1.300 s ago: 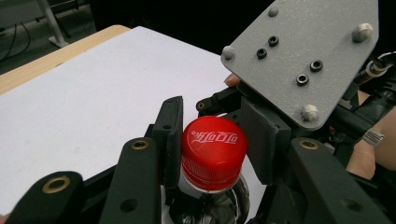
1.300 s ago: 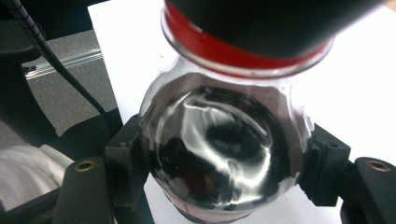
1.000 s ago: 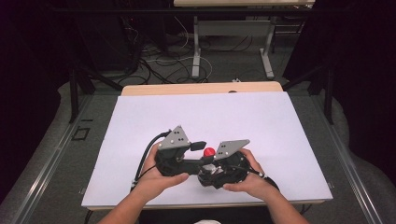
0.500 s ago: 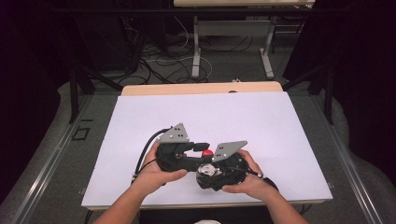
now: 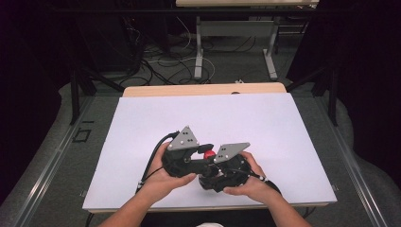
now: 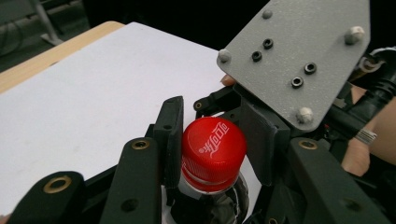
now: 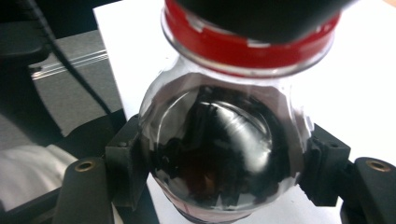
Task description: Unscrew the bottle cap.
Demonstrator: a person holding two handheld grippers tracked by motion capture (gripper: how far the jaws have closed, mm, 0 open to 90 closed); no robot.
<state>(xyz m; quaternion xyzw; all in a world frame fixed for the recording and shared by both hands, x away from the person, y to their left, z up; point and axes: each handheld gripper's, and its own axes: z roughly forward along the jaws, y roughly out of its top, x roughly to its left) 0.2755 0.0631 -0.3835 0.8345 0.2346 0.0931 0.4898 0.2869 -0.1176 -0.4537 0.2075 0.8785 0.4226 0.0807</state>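
Table [image 5: 265, 123] first, a broad white top with a wooden strip along its far edge, and both of the person's hands are working close together near the front edge. Next down in size, the two grippers: the right gripper [image 7: 219, 186] is clamped on the shoulder of a small clear bottle [image 7: 219, 140] with dark contents, jaws pressing it from both sides, while the left gripper [image 6: 210, 154] comes in over the top, and its jaws have just been closing, now squeezing the red screw cap [image 6: 212, 151] between them. In the high view the left gripper [image 5: 182, 161] and the right gripper [image 5: 224, 172] sit nose to nose, the cap [image 5: 208, 153] a red dot between their grey plates, held just above the table. Smallest detail: the cap bears white lettering and looks fully seated on the neck, its ring intact. So the step in hand, by my reading, is taking hold of the cap for unscrewing. Next move likely calls for a firm twist of the left wrist while the right holds the bottle steady and upright, so nothing spills.
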